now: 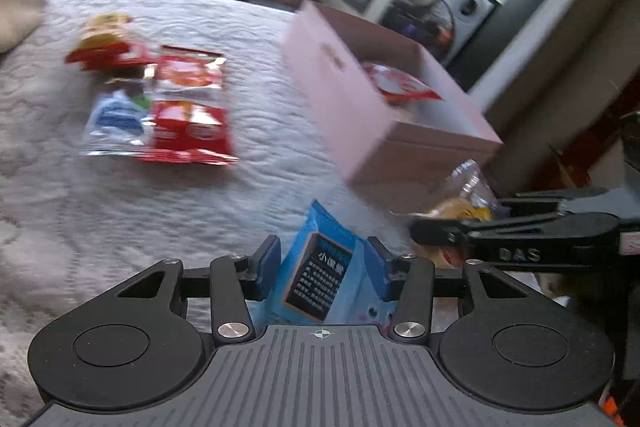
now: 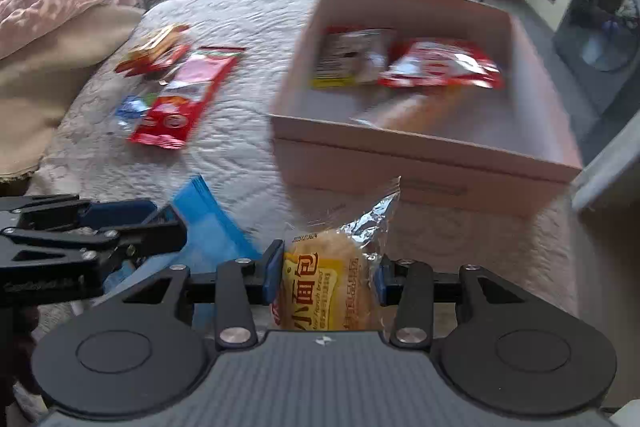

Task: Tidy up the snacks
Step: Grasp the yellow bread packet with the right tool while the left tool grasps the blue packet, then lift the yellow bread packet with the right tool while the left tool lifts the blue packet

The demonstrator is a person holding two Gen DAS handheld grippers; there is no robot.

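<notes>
Over the quilted white bed, my jaws pinch a blue foil packet and a clear-wrapped bread bun; next, I'd drop both into the pink cardboard box.

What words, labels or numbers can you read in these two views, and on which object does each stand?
"DAS": moulded on the right hand-held gripper.
"小面包" and "French bread": bread packet clamped in that gripper.
Small date stamp on the bread packet: too blurred.
White text on the blue packet in the left hand-held gripper: mostly unreadable.
Red packets, pink box mark: blurred.
</notes>
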